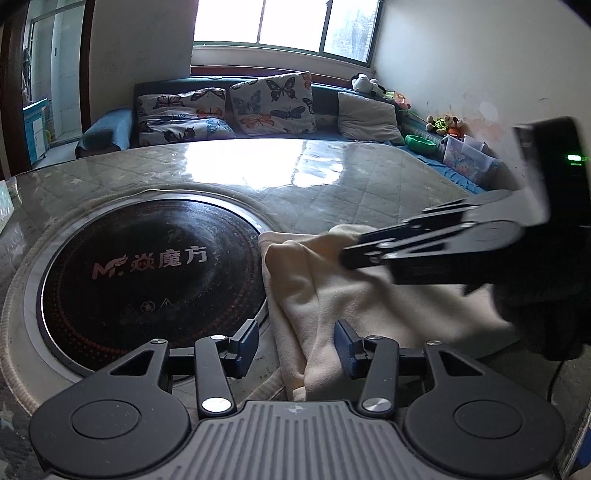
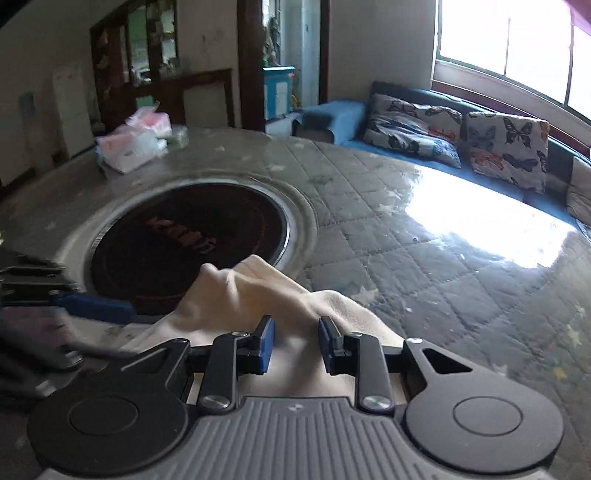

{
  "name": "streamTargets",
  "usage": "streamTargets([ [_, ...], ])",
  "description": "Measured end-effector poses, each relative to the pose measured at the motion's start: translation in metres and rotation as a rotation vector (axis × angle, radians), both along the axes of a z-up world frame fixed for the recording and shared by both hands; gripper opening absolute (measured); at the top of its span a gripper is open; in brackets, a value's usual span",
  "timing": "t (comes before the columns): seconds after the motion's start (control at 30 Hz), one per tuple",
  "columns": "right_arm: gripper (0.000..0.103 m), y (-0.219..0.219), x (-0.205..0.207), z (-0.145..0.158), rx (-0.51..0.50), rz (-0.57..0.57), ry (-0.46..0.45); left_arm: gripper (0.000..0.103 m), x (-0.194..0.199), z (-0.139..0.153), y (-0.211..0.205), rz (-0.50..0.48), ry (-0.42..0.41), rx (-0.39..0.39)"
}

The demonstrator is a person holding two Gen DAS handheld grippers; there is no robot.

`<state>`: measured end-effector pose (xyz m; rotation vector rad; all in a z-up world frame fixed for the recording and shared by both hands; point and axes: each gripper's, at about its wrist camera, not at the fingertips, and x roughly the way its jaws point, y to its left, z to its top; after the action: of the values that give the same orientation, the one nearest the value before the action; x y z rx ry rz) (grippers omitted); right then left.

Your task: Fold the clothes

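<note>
Left wrist view: sits just behind the left claw (image 1: 295, 345), angled down, close over the bench (image 1: 369, 177), facing the sofa (image 1: 325, 99) and window (image 1: 284, 26). Right wrist view: behind the right claw (image 2: 296, 345), same tilt, facing the sofa corner. Both share the round hob (image 1: 147, 273), the cream cloth (image 1: 332, 295) and the butterfly cushions (image 1: 273, 103).

A: How do the grippers look?
B: The left gripper (image 1: 295, 345) and right gripper (image 2: 297, 345) match: black linkage arms, silver screws, blue ribbed pads (image 1: 345, 349), grey ridged base.
</note>
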<state>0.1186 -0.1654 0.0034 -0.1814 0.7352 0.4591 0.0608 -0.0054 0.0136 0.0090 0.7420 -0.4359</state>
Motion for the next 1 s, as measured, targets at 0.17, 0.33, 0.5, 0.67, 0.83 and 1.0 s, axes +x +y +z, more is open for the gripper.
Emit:
streamTargets([
  [0.17,0.025,-0.001,0.011,0.000,0.051,-0.049,-0.002,0.048,0.001,0.005,0.001,0.010,-0.011,0.000],
  [0.33,0.027,-0.019,-0.007,0.014,0.040,-0.044,-0.029,0.048,0.014,0.009,-0.010,0.021,-0.022,-0.003],
  [0.5,0.027,-0.026,-0.036,0.013,-0.016,0.023,-0.021,0.037,0.024,-0.005,-0.022,0.022,0.012,0.016],
  [0.67,0.028,-0.026,-0.054,0.002,-0.051,0.072,-0.025,0.035,0.015,-0.005,-0.020,0.026,0.015,0.019],
  [0.83,0.029,-0.029,-0.067,0.002,-0.040,0.108,-0.010,0.034,-0.005,-0.003,-0.020,0.001,0.014,0.026],
  [1.0,0.029,-0.039,-0.098,0.003,-0.014,0.131,0.019,0.034,-0.042,0.000,-0.018,-0.061,0.027,0.027],
])
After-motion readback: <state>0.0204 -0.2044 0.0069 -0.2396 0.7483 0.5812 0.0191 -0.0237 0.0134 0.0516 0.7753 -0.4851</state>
